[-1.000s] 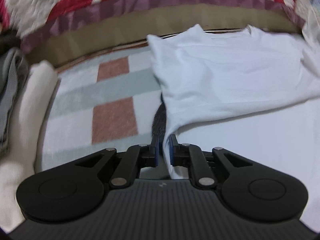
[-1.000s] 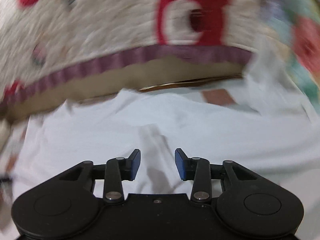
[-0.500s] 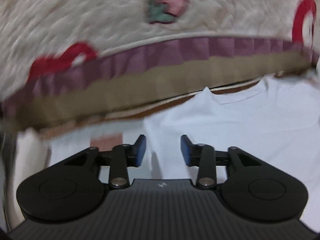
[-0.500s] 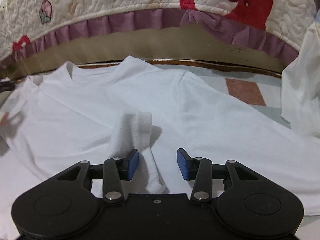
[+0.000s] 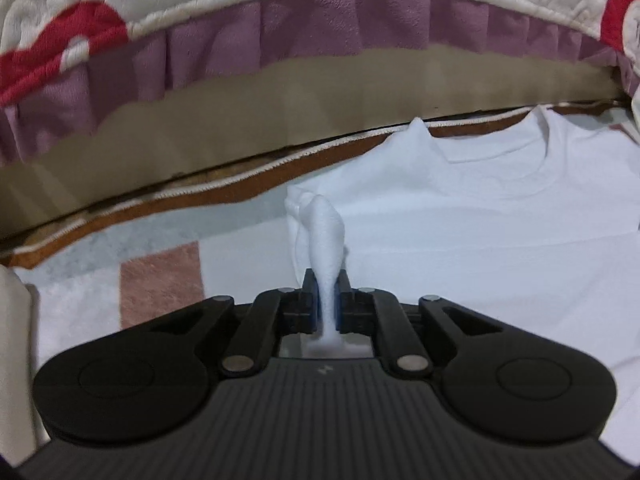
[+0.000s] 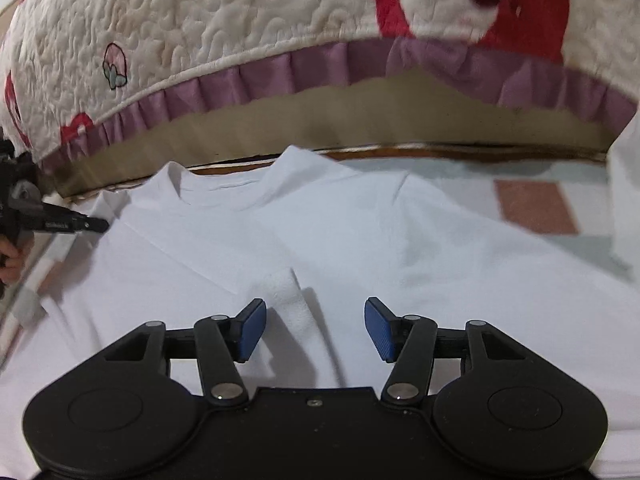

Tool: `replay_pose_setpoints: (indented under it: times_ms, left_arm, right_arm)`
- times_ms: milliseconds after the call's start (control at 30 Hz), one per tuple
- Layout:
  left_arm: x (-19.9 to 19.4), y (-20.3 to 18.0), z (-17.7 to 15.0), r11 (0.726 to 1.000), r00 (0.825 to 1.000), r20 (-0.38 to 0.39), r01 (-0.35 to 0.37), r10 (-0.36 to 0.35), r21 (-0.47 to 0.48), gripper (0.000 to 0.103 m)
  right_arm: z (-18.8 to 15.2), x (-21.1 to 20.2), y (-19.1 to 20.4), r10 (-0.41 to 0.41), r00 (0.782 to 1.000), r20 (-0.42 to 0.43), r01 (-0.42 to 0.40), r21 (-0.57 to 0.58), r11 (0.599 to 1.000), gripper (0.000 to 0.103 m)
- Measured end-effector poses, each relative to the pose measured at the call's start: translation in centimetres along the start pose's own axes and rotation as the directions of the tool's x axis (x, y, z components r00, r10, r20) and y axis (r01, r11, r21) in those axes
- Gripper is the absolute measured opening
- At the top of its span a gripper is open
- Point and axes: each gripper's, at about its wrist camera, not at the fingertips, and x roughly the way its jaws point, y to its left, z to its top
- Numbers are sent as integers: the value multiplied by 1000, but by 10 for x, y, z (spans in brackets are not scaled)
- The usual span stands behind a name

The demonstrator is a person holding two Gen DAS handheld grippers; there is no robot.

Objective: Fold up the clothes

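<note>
A white T-shirt lies flat on a checked blanket, collar toward the far edge. My left gripper is shut on a pinched fold of the shirt's left sleeve edge, which stands up between the pads. In the right wrist view the same shirt spreads wide, with a small folded sleeve piece lying on it. My right gripper is open and empty just above the shirt, beside that fold. The left gripper shows at the far left, at the shirt's shoulder.
A quilted cream cover with red figures and a purple frill hangs over the far side. The checked blanket shows left of the shirt. A cream cloth lies at the far left, white fabric at the right.
My left gripper opened, moved up to the shirt's sleeve edge and has now shut on it. My right gripper stayed open and came closer over the shirt.
</note>
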Motion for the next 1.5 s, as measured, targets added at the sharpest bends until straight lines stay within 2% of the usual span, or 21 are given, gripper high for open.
replay_pose_setpoints:
  times_ms: [33, 133, 167, 300, 400, 467, 533, 633, 700, 733, 800, 900, 933, 967, 1033, 1100, 1133, 1167, 1233, 1400, 1500]
  left_arm:
    - [-3, 0, 0, 1000, 1000, 13, 3, -2, -7, 6]
    - [-12, 10, -1, 998, 999, 40, 25, -23, -51, 6]
    - [-15, 17, -1, 996, 998, 45, 48, -45, -78, 6]
    - [-9, 52, -7, 958, 992, 52, 127, -117, -257, 6]
    - [-2, 77, -17, 913, 988, 64, 151, -137, -378, 6]
    - [-4, 84, -25, 884, 980, 118, 196, -161, -424, 6]
    - [-7, 87, -32, 867, 970, 180, 229, -164, -443, 6]
    - [-8, 82, -35, 871, 974, 188, 201, -128, -447, 6]
    - [-11, 80, -36, 863, 973, 208, 192, -103, -468, 6]
    - [-12, 83, -38, 846, 972, 219, 189, -89, -498, 6]
    - [-17, 89, -41, 810, 983, 181, 83, 29, -581, 5]
    - [-39, 103, -41, 796, 968, 231, 64, 96, -601, 6]
    - [-47, 99, -41, 812, 967, 251, 110, 47, -574, 7]
    - [-55, 96, -41, 825, 963, 269, 153, -1, -544, 11]
    - [-66, 74, -42, 885, 964, 258, 169, -57, -435, 14]
    - [-71, 44, -46, 934, 965, 234, 189, -119, -303, 23]
    - [-69, 30, -50, 946, 966, 209, 204, -152, -253, 32]
    - [-67, 18, -55, 956, 971, 176, 198, -161, -217, 35]
    - [-60, -3, -64, 975, 984, 107, 158, -142, -157, 35]
    - [-60, -6, -80, 973, 990, 62, 139, -130, -182, 35]
    - [-60, -8, -89, 972, 992, 35, 127, -123, -196, 34]
  right_arm:
    - [-1, 5, 3, 6, 1000, -12, -6, -14, 1000, 48]
    - [-6, 1, 25, -2, 1000, -3, 1, -197, 980, 15]
    - [-6, -5, 26, 3, 1000, 14, 0, -195, 981, 12]
    - [0, -37, 25, 3, 991, 137, 20, -170, 985, 8]
    - [13, -65, 23, -76, 957, 279, 122, -151, 981, 6]
    - [22, -69, 14, -119, 946, 302, 162, -124, 979, 6]
    - [25, -56, 6, -165, 953, 252, 204, -133, 970, 6]
    - [26, -37, -3, -216, 953, 212, 246, -129, 961, 6]
    - [23, -32, -2, -280, 939, 199, 311, -148, 939, 6]
    - [21, -29, 0, -312, 930, 194, 344, -158, 926, 7]
    - [18, -24, 2, -375, 909, 183, 406, -179, 896, 9]
    - [13, -16, 5, -467, 868, 171, 495, -211, 843, 21]
    - [12, -14, 6, -497, 852, 167, 523, -222, 823, 26]
    - [11, -21, 11, -462, 868, 184, 494, -207, 845, 34]
    - [8, -30, 21, -366, 913, 182, 397, -187, 899, 41]
    - [5, -34, 30, -279, 947, 159, 306, -185, 934, 43]
    - [3, -35, 35, -234, 961, 148, 259, -182, 948, 43]
    - [0, -31, 37, -217, 968, 123, 236, -169, 957, 43]
    - [-5, -23, 39, -196, 977, 86, 207, -149, 967, 43]
    - [-16, -12, 41, -167, 984, 64, 174, -123, 977, 43]
    - [-17, -12, 44, -150, 987, 52, 156, -145, 977, 51]
